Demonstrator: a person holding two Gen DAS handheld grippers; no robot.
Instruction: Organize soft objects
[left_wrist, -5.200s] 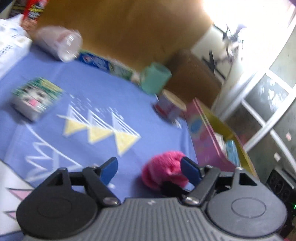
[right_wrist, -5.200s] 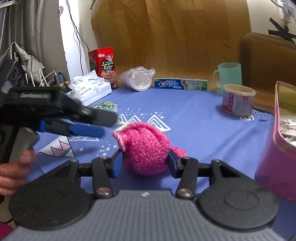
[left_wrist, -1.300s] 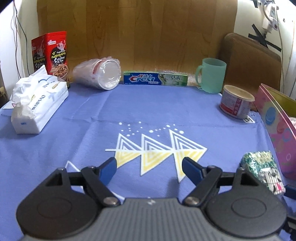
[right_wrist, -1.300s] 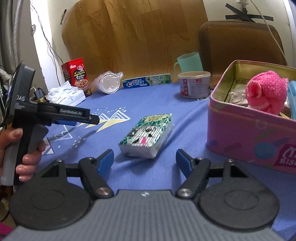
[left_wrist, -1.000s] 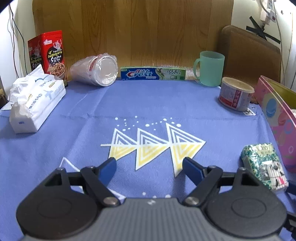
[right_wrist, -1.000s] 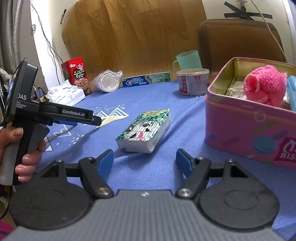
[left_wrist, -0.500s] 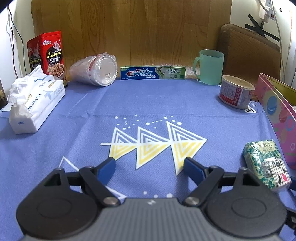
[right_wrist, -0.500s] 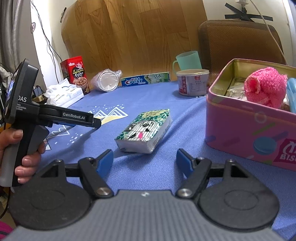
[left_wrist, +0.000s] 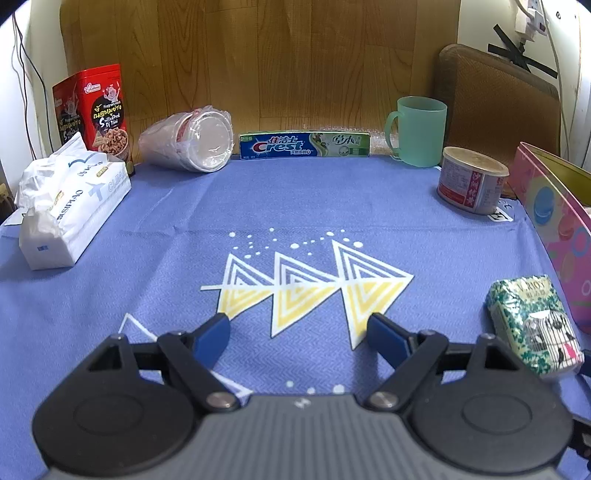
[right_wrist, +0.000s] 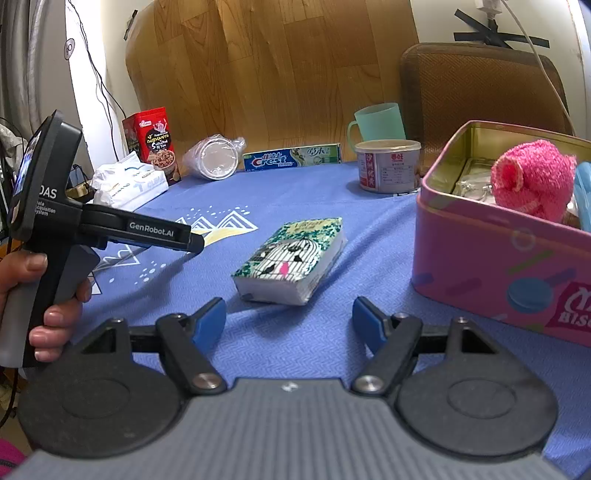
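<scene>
A green-and-white tissue pack lies on the blue cloth just ahead of my right gripper, which is open and empty. The pack also shows in the left wrist view at the right. A pink fluffy sock ball sits inside the open pink tin on the right. My left gripper is open and empty over the cloth's triangle pattern, and it shows from the side in the right wrist view.
Along the back stand a red snack box, a plastic cup stack on its side, a Crest toothpaste box, a green mug and a can. A white tissue bag lies at the left.
Five seconds ago my right gripper held the pink sock ball; now the ball lies in the tin and the gripper is open. In the last second both grippers barely moved.
</scene>
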